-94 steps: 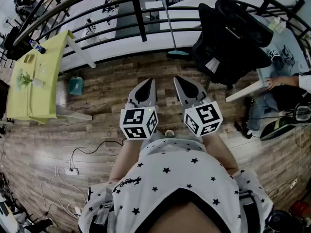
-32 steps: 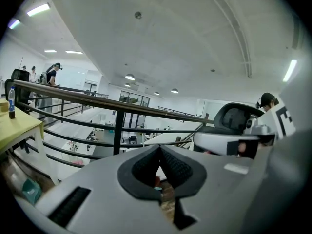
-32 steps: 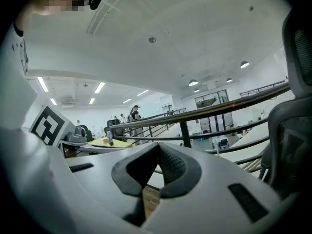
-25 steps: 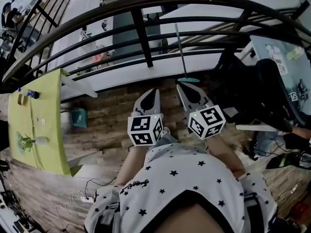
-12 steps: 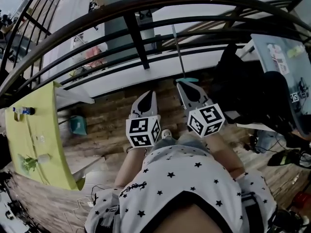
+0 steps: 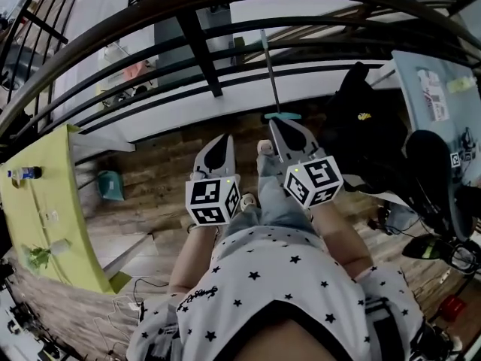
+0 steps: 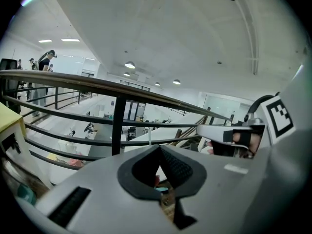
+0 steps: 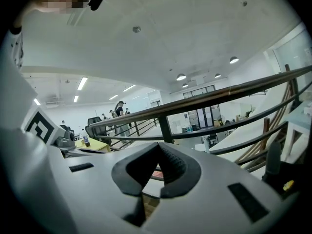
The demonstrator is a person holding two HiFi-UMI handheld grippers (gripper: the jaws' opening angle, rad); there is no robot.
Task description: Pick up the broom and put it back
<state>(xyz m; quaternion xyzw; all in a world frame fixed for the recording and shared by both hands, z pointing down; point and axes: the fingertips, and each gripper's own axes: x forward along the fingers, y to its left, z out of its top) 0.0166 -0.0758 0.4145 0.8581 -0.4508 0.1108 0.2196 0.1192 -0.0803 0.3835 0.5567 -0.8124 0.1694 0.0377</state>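
The left claw [image 6: 225, 140] and right claw [image 6: 276, 128] were both clenched on nothing. The teal-headed broom [image 6: 270, 74] leaned against the black railing [image 6: 197, 47] just beyond the right claw, with a black chair [image 6: 368, 141] to that claw's right and a yellow-green counter [image 6: 45, 201] well left of the left claw.

White short-sleeved shirt [image 6: 278, 292], small black stars; grey pointed left gripper [image 6: 225, 137], right gripper [image 6: 275, 123], black-and-white marker cubes.

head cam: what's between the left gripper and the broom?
Nothing in the way. In the head view, only bare wood floor lies between the left gripper and the broom.
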